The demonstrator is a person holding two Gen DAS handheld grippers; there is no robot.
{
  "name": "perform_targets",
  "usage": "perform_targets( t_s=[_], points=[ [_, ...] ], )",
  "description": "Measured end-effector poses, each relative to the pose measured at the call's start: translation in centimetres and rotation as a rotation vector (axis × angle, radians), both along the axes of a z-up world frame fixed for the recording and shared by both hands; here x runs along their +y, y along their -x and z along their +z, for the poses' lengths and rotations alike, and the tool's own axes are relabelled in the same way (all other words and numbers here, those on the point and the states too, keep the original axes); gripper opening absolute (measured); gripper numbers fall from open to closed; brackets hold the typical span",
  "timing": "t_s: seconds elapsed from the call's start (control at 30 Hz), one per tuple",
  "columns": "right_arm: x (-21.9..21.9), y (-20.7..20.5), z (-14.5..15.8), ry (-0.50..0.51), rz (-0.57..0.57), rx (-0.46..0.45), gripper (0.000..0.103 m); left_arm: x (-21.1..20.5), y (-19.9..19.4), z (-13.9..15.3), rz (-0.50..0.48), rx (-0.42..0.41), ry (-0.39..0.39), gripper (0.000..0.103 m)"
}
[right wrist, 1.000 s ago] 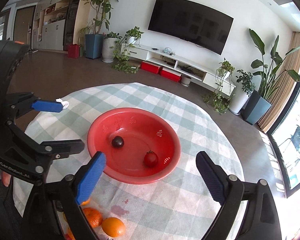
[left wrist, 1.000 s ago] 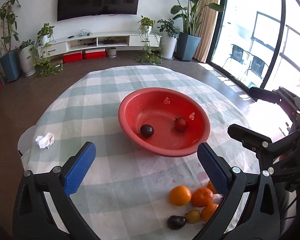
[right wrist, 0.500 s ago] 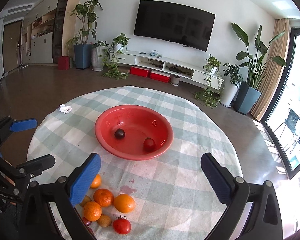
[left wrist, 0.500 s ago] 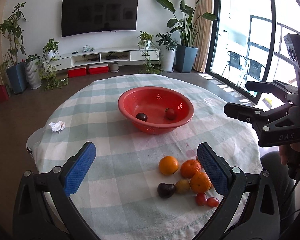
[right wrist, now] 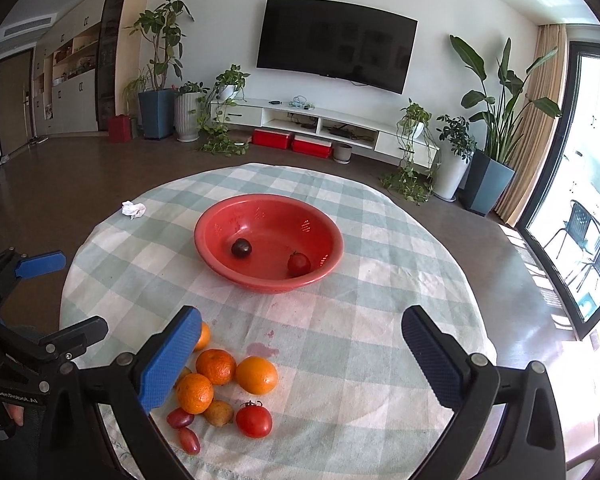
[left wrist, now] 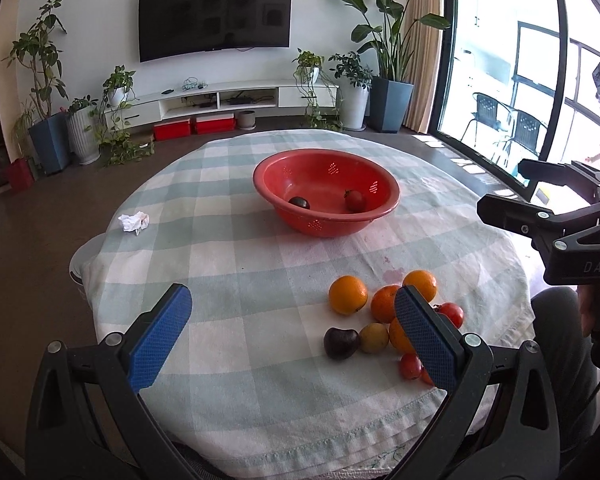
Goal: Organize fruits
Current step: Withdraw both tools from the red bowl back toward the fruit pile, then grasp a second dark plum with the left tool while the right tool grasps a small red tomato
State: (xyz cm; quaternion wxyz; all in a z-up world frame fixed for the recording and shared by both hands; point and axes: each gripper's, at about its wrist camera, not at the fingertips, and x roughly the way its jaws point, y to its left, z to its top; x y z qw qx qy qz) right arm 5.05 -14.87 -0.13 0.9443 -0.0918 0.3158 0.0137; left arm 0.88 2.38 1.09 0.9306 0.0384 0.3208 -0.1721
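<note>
Glistening round oranges (right wrist: 216,366), red tomatoes (right wrist: 254,420)

A home living room: a round table (right wrist: 380,360) under a checked cloth in front, a wall-mounted television (right wrist: 334,42) at twelve o'clock above a low white media shelf (right wrist: 320,120), potted plants (right wrist: 160,60) along the wall, and glass balcony doors (left wrist: 500,60) at two o'clock.

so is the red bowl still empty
No, the red bowl already holds a dark plum and a red tomato.
</note>
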Motion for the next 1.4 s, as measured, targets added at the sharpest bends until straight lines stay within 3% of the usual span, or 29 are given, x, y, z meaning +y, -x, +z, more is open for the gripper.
perform_targets(
  t_s=[0.63,0.87,0.93,1.0,1.1,1.23,1.4],
  points=[
    [-0.3,0.9,-1.7,-0.027,0.002,0.039,0.102,-0.9,-1.7,-1.5,-0.135,0.075,-0.122,0.103],
    [-2.5,2.2,-2.9,-0.105,-0.010,0.043,0.102,-1.8,-2.9,-2.7,-0.277,0.112,-0.170,0.102],
    [-3.2,2.9,-3.6,-0.143,-0.014,0.053,0.102,-2.2,-3.3,-3.1,-0.339,0.132,-0.180,0.099],
    [-3.8,3.7,-4.2,-0.184,-0.005,0.058,0.102,-2.7,-3.8,-3.8,-0.399,0.170,-0.195,0.082],
    [-4.0,4.7,-4.9,-0.203,0.008,0.057,0.100,-3.3,-4.3,-5.0,-0.466,0.216,-0.231,0.067],
    [-3.7,5.3,-5.7,-0.220,0.039,0.077,0.097,-4.5,-4.8,-6.7,-0.524,0.265,-0.278,0.065],
    [-2.7,5.5,-6.4,-0.225,0.076,0.099,0.095,-5.6,-5.5,-7.8,-0.518,0.280,-0.287,0.065]
  ],
)
